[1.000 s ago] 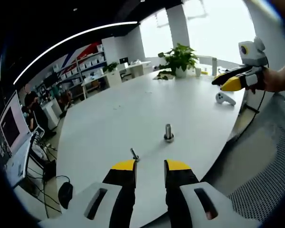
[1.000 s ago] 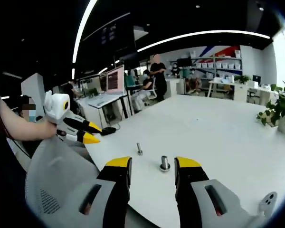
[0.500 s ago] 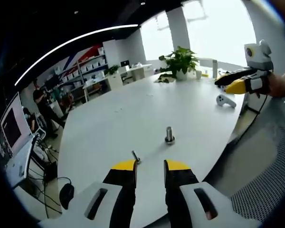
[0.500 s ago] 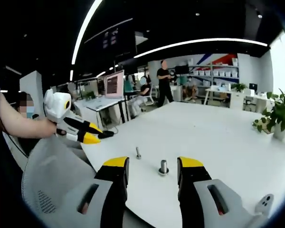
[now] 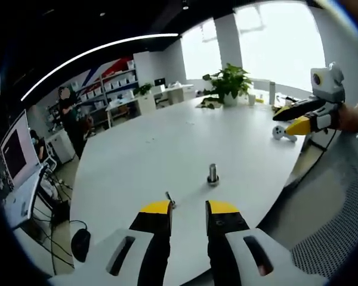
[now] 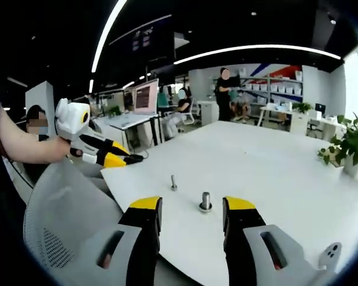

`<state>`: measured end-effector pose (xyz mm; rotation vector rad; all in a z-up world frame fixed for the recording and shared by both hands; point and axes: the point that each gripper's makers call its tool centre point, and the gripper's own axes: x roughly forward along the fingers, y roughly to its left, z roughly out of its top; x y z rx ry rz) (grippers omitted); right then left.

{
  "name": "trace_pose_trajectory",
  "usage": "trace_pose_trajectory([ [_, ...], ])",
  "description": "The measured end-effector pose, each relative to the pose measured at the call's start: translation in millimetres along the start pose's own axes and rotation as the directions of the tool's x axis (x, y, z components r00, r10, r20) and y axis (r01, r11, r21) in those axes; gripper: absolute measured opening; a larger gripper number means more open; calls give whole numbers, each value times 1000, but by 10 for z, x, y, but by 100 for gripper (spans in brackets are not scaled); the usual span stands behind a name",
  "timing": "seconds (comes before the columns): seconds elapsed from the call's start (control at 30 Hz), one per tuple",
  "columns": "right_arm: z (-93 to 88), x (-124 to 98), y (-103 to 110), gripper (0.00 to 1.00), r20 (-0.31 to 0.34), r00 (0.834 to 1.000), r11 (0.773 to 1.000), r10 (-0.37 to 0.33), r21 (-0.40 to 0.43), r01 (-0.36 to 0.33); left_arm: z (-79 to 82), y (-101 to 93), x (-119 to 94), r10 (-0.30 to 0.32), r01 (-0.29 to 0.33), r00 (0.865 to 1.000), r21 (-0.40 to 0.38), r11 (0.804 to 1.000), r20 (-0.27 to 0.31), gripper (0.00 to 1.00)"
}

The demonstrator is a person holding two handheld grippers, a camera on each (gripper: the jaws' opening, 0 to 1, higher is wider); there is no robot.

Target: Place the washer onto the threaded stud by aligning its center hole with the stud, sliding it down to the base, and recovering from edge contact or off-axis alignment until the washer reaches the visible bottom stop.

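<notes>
Both grippers hovered over the near edge of the white table (image 5: 149, 149) and neither had picked up anything. In the left gripper view the left gripper (image 5: 188, 208) rose from the bottom of the frame, its yellow-tipped jaws standing apart with only a narrow empty gap between them. In the right gripper view the right gripper (image 6: 191, 205) had its jaws wider apart, also empty, and the threaded stud (image 6: 206, 201) appeared just between the tips, a little below the middle of the frame.

In the left gripper view the stud stood upright at the centre, with a flat ring around its foot. I could not tell if this ring was the washer already sitting at the bottom or only the base of the stud. A small thin bolt (image 5: 168, 198) lay to the lower left of it, close to the left jaw tip.

During the last second almost nothing changed on the table: stud and bolt kept their places. The right gripper, seen at the upper right of the left gripper view, only drifted slightly, and the views shifted a little with the hands. A person in the background walked across the room.

In my judgement no placing step was in hand yet.
</notes>
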<state>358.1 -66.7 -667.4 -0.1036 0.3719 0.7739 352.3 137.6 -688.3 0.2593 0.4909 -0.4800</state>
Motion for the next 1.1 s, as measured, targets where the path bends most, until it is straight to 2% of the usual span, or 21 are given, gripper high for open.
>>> trace_pose_trajectory([
  [0.3, -68, 8, -20, 42, -29, 1000, 1000, -9, 3, 9, 23, 4, -8, 4, -4, 1000, -5, 1000, 11, 19],
  [0.77, -138, 23, 2, 39, -65, 998, 1000, 2, 2, -2, -29, -7, 10, -1, 2, 1000, 7, 1000, -17, 18],
  [1.1, -189, 51, 32, 37, -94, 995, 1000, 16, -18, -18, -29, 19, 18, 2, -2, 1000, -1, 1000, -16, 16],
])
